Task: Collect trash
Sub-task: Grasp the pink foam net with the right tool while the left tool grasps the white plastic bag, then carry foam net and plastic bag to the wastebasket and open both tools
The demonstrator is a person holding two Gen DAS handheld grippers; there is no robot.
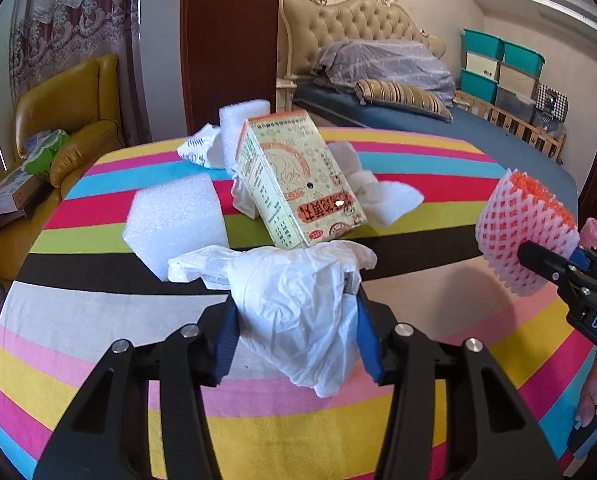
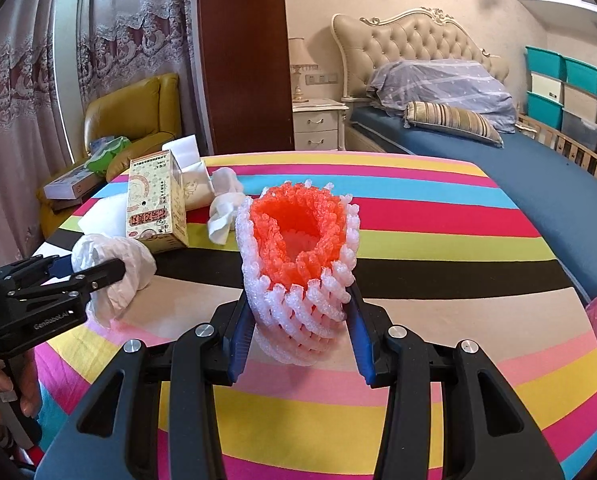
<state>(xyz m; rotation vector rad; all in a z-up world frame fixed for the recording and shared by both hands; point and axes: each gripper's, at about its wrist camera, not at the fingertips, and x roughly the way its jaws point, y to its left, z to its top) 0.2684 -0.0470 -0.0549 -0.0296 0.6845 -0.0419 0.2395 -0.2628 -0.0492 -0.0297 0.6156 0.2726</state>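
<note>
**Two grips loaded, rest of the trash on the table**

Left hand-held gripper (image 1: pixel 294 344): blue pads pinch a crumpled white plastic bag (image 1: pixel 298 304), jaws narrow, bag bulging above and below them. Right hand-held gripper (image 2: pixel 298 336): jaws narrow, clamped on a white-and-orange foam fruit net (image 2: pixel 298 256), its open mouth facing away from the camera. Seen from the left wrist, that net sits at the right edge, above the striped table (image 1: pixel 438 344).

Just beyond the bag: a cream carton with red print (image 1: pixel 294 188), tilted, propped on crumpled white tissue (image 1: pixel 382 196). Left of the carton, a white foam block (image 1: pixel 174 220); behind it a second foam piece (image 1: pixel 242 120) and a printed white wrapper (image 1: pixel 198 148). Far left, a yellow armchair (image 1: pixel 74 120); far right, a bed (image 1: pixel 478 132).
</note>
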